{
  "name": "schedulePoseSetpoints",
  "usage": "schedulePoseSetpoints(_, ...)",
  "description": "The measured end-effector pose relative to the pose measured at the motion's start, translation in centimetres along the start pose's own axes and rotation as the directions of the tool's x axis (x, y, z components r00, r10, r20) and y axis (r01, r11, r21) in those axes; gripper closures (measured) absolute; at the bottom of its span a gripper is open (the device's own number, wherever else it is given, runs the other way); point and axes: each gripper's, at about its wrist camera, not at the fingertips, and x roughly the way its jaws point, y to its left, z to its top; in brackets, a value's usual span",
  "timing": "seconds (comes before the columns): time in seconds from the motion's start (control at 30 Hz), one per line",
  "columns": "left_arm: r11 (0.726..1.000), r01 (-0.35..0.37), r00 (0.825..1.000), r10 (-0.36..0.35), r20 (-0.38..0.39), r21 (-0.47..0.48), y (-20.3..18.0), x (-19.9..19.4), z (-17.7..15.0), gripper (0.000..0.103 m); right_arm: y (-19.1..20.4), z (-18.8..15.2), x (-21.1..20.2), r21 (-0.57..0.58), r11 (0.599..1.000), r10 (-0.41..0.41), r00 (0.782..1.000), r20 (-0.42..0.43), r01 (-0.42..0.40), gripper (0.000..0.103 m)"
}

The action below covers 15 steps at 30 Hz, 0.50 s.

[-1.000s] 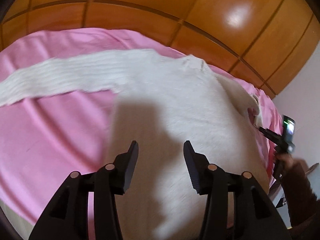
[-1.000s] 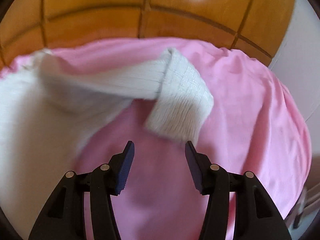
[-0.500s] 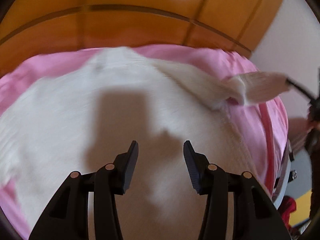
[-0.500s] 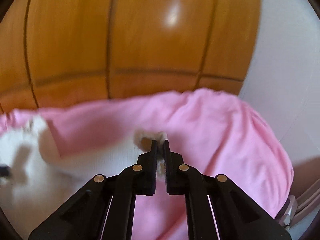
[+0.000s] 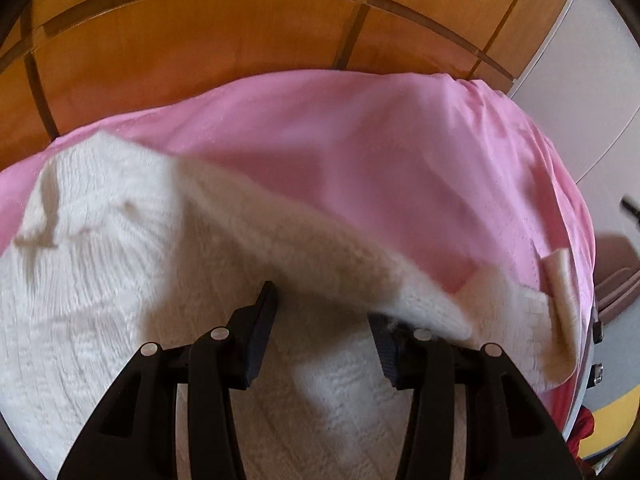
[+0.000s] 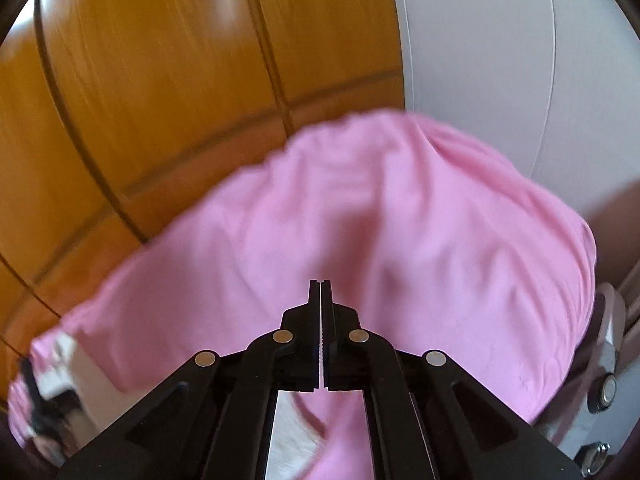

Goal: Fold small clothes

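Note:
A white knit sweater (image 5: 100, 260) lies on a pink sheet (image 5: 400, 140). My left gripper (image 5: 320, 300) hovers open over the sweater's body with nothing pinched. One sleeve (image 5: 320, 248) is lifted and stretches across the view, draping over the right finger, its cuff (image 5: 560, 280) at the right. In the right wrist view my right gripper (image 6: 321, 282) is shut above the sheet (image 6: 360, 220). A thin white line shows between its pads and white knit (image 6: 292, 440) hangs just beneath them. The sweater (image 6: 86, 380) shows blurred at the far left.
Orange wooden panels (image 5: 200, 40) rise behind the bed, and a white wall (image 6: 500, 60) stands to the right. A metal frame with bolts (image 6: 604, 384) sits by the bed's right edge. Red and yellow items (image 5: 600, 420) lie low at the right.
The right gripper shut on the sleeve's cuff and rose, pulling the sleeve off the sheet. The left gripper swept right over the sweater, still open, and the sleeve now hangs across its right finger.

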Motion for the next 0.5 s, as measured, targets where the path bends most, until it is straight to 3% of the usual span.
schedulePoseSetpoints(0.17,1.0,-0.005,1.0,0.005,0.006,0.009,0.3,0.1,-0.4,0.058,0.7,-6.5,0.5,-0.063,0.991,0.108,0.986,-0.129,-0.117,0.101)
schedulePoseSetpoints(0.23,1.0,-0.012,1.0,0.012,0.012,0.013,0.3,-0.1,-0.7,0.058,2.1,-9.2,0.3,-0.132,0.98,0.129,0.978,-0.163,-0.151,0.048)
schedulePoseSetpoints(0.4,1.0,-0.023,1.0,0.023,0.003,0.016,0.5,-0.5,-1.5,0.058,4.6,-10.6,3.3,-0.262,0.956,0.083,0.979,-0.186,-0.131,0.045)
schedulePoseSetpoints(0.5,0.999,-0.029,1.0,0.029,-0.001,0.019,0.5,-0.9,-1.8,0.058,4.9,-9.9,7.4,-0.311,0.939,0.056,0.96,-0.274,-0.144,0.047)
